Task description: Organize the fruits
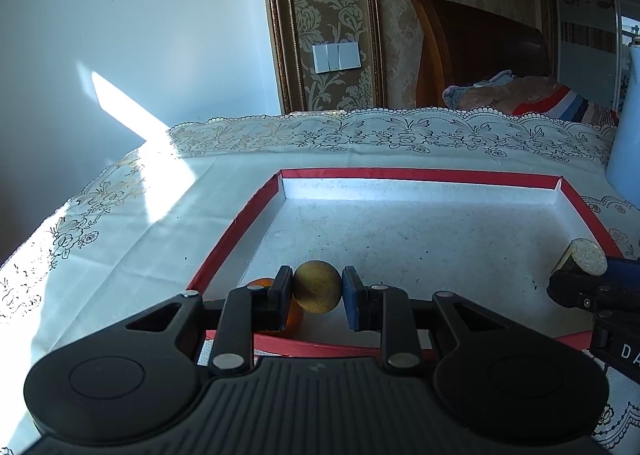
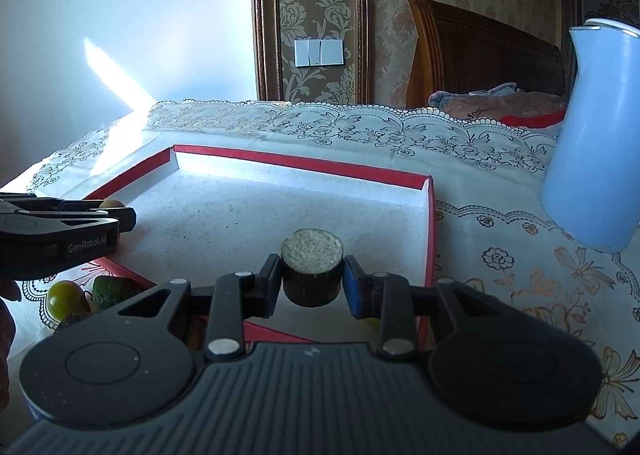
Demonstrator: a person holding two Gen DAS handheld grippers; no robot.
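Left wrist view: my left gripper (image 1: pixel 317 292) clamped a round fruit (image 1: pixel 317 286), seemingly above the red tray's (image 1: pixel 224 243) near-left corner; right gripper (image 2: pixel 313 280) pinched a cut cylinder (image 2: pixel 312 273).

Orange fruit (image 1: pixel 296 317) at 7 o'clock of box floor, mostly hidden behind left gripper (image 1: pixel 317 291). Pale blue jug (image 2: pixel 592 135) cut by frame edge at 3 o'clock. Dark item (image 2: pixel 70 320) below yellow-green fruit (image 2: pixel 64 297): unidentifiable, largely covered by right gripper (image 2: pixel 312 279).
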